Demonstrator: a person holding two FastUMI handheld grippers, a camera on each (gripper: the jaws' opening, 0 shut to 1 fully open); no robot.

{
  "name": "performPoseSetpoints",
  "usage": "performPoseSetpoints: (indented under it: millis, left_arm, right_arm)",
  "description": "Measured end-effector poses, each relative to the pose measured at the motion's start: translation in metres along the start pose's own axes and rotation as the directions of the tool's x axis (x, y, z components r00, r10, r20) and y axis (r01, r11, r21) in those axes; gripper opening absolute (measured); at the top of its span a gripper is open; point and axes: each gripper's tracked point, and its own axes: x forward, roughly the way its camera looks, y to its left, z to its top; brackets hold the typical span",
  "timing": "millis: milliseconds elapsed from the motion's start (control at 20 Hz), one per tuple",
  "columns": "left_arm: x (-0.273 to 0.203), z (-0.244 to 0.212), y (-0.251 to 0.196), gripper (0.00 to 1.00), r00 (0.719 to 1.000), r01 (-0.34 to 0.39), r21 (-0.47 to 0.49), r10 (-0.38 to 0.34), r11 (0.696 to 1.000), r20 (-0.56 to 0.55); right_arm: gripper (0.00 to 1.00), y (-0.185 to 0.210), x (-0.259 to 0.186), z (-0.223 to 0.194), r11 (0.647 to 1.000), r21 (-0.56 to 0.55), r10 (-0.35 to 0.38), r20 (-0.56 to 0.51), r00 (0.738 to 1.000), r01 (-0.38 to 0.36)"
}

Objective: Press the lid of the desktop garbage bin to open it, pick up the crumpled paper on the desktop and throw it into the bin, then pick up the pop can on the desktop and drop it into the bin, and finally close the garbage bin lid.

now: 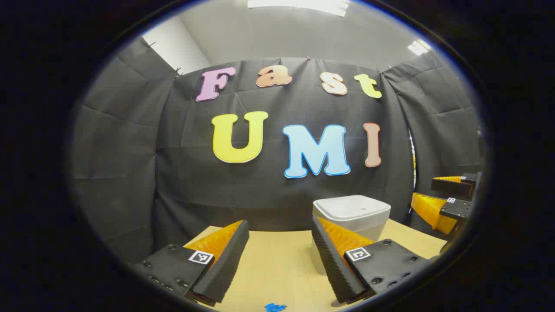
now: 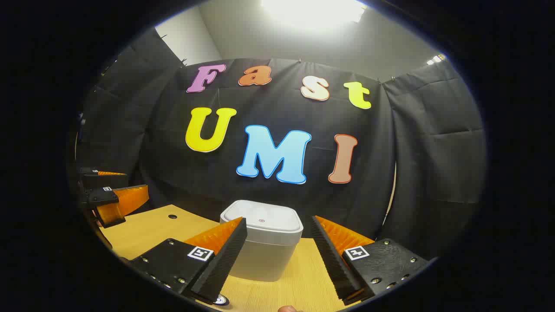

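Right tool (image 2: 277,255) up close, fingers spread wide and empty, squared up on the bin (image 2: 264,245) mid-table (image 2: 143,229), lid shut (likely lining up the press). Left tool (image 1: 279,260) gapes empty too, bin (image 1: 352,214) just beyond its right finger.

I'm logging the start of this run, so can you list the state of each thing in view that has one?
garbage bin: upright on the table, lid closed.
left gripper: fingers open, holding nothing, held above the table.
right gripper: fingers open, holding nothing, the bin straight ahead between them.
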Motion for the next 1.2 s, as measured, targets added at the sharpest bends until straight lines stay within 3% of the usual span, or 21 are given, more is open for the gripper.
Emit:
performPoseSetpoints:
  millis: [50, 1100, 1150, 1200]
  left_arm:
    - [0.0, 0.0, 0.0, 0.98, 1.0, 0.001, 0.002, -0.001, 1.0, 0.0]
    - [0.003, 0.001, -0.004, 0.98, 0.999, 0.046, 0.016, -0.045, 0.999, -0.008]
    - [0.002, 0.0, -0.003, 0.98, 0.999, 0.047, 0.016, -0.046, 0.999, -0.01]
    - [0.002, 0.0, -0.004, 0.98, 0.999, 0.049, 0.014, -0.049, 0.999, -0.014]
  right_arm:
    - [0.94, -0.002, 0.001, -0.001, 1.0, 0.001, -0.002, -0.001, 1.0, 0.002]
    - [0.94, 0.0, 0.014, -0.012, 0.999, 0.043, 0.007, -0.052, 0.999, -0.005]
    - [0.9, -0.002, 0.015, -0.011, 0.999, 0.04, -0.001, -0.053, 0.999, 0.003]
    - [0.76, -0.002, 0.017, -0.012, 0.999, 0.036, -0.004, -0.057, 0.998, 0.006]
